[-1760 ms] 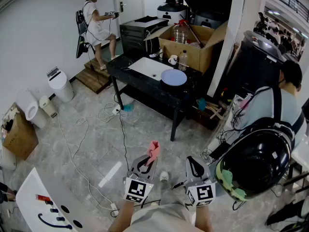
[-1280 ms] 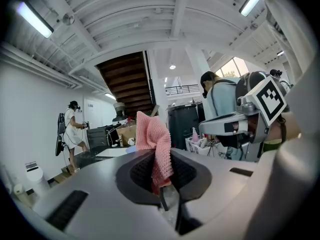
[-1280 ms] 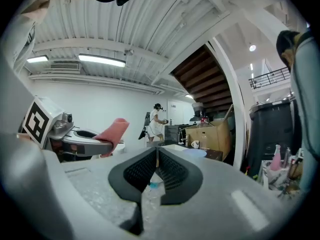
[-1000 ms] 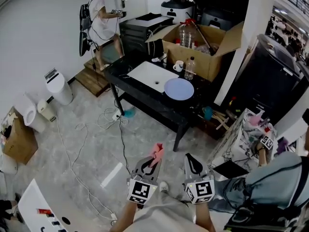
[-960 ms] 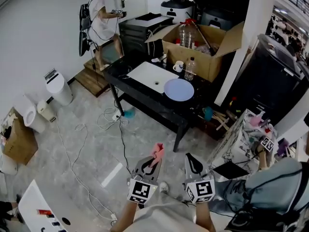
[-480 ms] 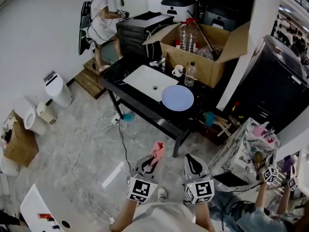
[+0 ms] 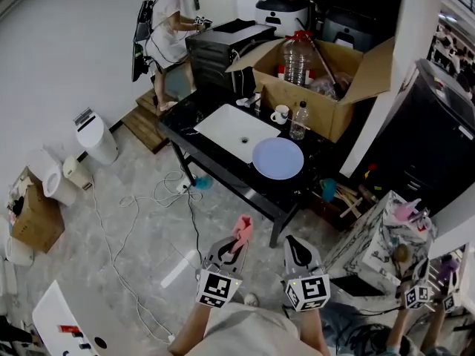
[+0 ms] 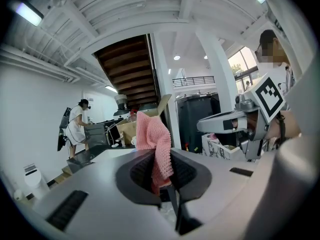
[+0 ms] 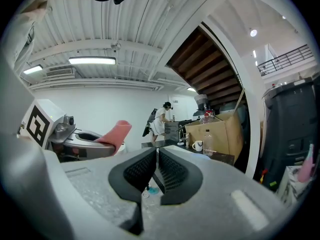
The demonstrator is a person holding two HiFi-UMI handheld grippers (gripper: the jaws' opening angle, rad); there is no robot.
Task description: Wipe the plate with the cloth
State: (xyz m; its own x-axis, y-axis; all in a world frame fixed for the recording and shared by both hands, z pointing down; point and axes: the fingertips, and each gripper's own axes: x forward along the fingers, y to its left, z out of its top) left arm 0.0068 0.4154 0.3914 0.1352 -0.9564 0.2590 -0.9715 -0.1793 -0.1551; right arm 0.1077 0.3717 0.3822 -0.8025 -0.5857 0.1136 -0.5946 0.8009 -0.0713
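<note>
One pink knitted cloth (image 8: 153,140), pinched in left claw (image 7: 234,248), round pale-blue plate (image 7: 277,159)

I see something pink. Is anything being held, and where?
Yes: the left hand-held gripper pinches the pink cloth by its lower end; the right hand-held gripper holds nothing.

Black table (image 7: 182,117): white sink basin (image 7: 236,130) set in toward its left end. White mug (image 7: 280,114) and clear bottle (image 7: 299,120) stand upright at the far edge, just beside each other. Open cardboard box (image 7: 338,99) behind the far edge, large water jug (image 7: 298,53) inside. Person in white (image 7: 171,32) beyond the far left corner. White bin (image 7: 96,136) on the floor, well apart from the table.
</note>
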